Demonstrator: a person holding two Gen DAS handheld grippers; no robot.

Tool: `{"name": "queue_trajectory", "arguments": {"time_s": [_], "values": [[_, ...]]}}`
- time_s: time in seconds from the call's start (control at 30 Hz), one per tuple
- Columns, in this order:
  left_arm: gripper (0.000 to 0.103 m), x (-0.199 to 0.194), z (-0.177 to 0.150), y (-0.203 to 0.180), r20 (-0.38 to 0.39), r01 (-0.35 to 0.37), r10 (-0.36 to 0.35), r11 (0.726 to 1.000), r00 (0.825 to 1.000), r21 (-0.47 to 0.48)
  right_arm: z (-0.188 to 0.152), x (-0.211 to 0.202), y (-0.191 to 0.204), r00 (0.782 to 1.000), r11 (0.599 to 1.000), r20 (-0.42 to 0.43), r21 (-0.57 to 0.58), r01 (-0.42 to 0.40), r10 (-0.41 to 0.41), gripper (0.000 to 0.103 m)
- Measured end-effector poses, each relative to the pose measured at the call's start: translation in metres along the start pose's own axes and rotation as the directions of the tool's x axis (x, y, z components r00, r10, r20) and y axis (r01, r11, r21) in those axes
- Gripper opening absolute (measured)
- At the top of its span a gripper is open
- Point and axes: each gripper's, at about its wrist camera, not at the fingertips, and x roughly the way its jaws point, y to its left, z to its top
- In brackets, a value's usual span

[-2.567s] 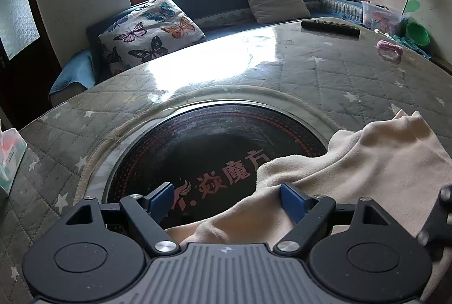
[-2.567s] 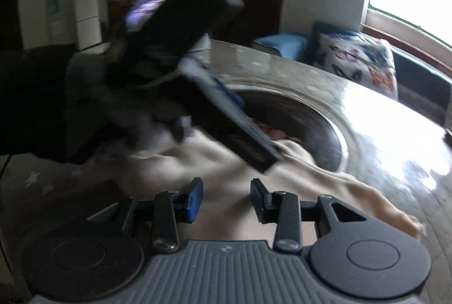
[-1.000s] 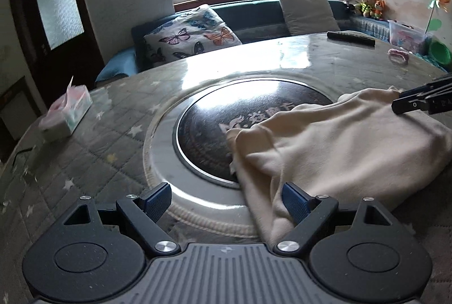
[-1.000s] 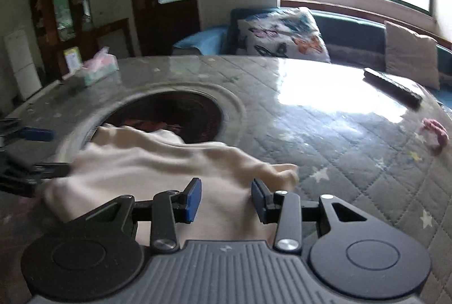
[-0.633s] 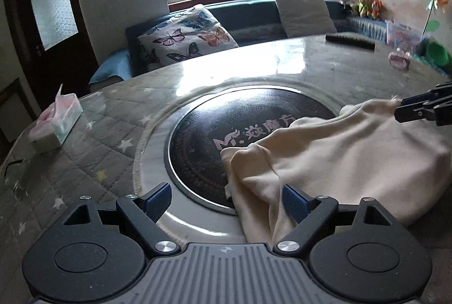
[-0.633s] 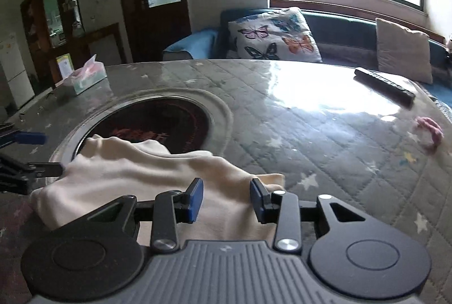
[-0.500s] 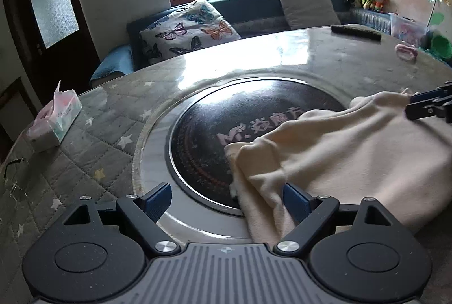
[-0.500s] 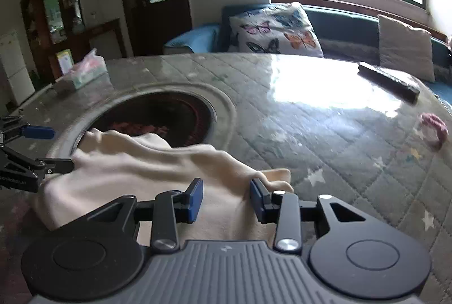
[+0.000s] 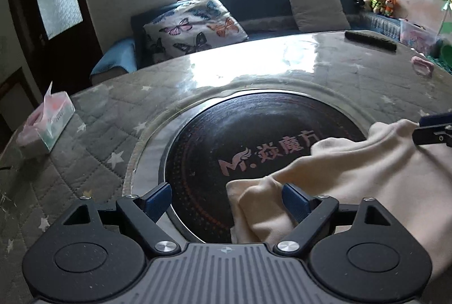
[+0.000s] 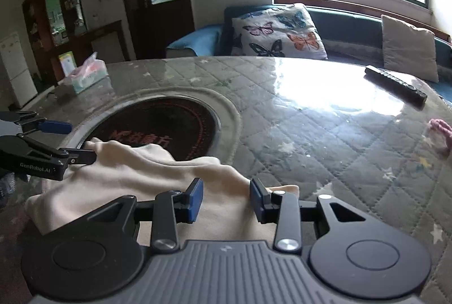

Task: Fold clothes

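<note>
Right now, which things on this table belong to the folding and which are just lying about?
Job:
cream garment
left gripper, open
right gripper, jaws closing over the cloth

Lying about:
tissue box
remote control
pink item

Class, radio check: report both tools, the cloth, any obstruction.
Left tool open at cream cloth's corner. Right tool closing over the far edge, pads not yet pinching. Cloth partly over the cooktop. No obstruction.

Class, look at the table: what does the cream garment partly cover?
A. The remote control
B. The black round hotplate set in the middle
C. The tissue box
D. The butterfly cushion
B: the cream garment lies over the near edge of the black hotplate, hiding part of its printed lettering.
</note>
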Motion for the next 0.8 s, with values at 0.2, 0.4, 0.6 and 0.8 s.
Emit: {"name": "queue_trajectory", "arguments": {"time_s": [0.2,0.4,0.6,0.8], "values": [[0.088,0.002,0.009,0.001,0.013,0.002,-0.002,1.0,1.0,-0.011,0.007,0.003,0.004,1.0,1.0,0.015,0.009,0.007,-0.007,0.031],[0.09,0.016,0.01,0.0,-0.017,-0.008,0.008,1.0,1.0,-0.015,0.012,0.026,0.016,0.999,0.999,-0.023,-0.035,0.027,-0.028,0.031],[0.089,0.002,0.009,0.008,-0.002,-0.002,0.002,0.999,1.0,-0.044,0.011,0.009,0.025,0.999,0.997,0.008,-0.069,0.033,-0.033,0.032],[0.09,-0.02,-0.002,0.014,0.011,0.003,-0.003,0.998,1.0,-0.063,0.002,-0.021,0.059,0.998,0.985,0.026,-0.164,-0.055,0.06,0.039]]}}
